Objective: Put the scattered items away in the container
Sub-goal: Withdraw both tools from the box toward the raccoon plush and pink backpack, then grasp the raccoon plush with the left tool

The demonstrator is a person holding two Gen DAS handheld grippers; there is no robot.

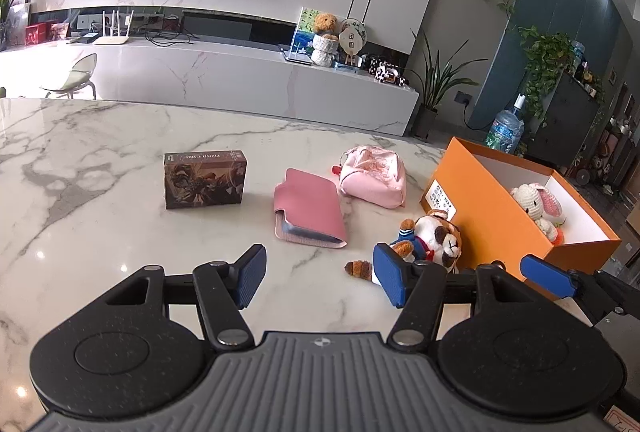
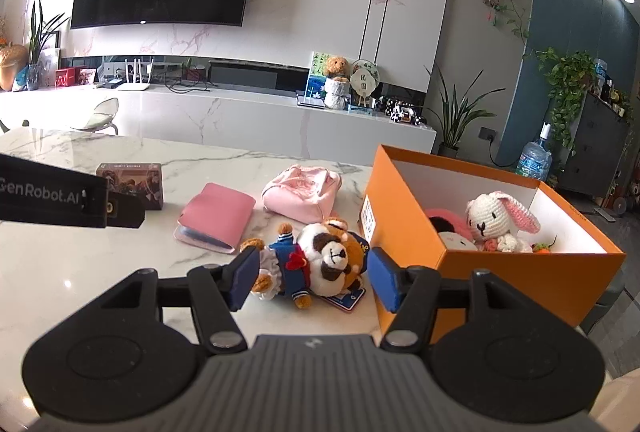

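Note:
An open orange box (image 2: 520, 272) (image 1: 492, 216) stands on the marble table at the right, with a crocheted white bunny (image 2: 494, 218) (image 1: 538, 206) inside. A plush dog in a blue sailor suit (image 2: 320, 260) (image 1: 434, 238) lies beside the box. My right gripper (image 2: 314, 280) is open, its fingers either side of the plush, low over the table. My left gripper (image 1: 320, 278) is open and empty above bare table. A pink wallet (image 1: 310, 210) (image 2: 218, 218), a pink pouch (image 1: 372, 174) (image 2: 302, 192) and a dark card box (image 1: 205, 179) (image 2: 132, 184) lie further back.
A small blue card (image 2: 346, 298) lies under the plush. The left gripper's body (image 2: 60, 198) reaches in at the left of the right wrist view. The table's far edge faces a TV wall and low cabinet.

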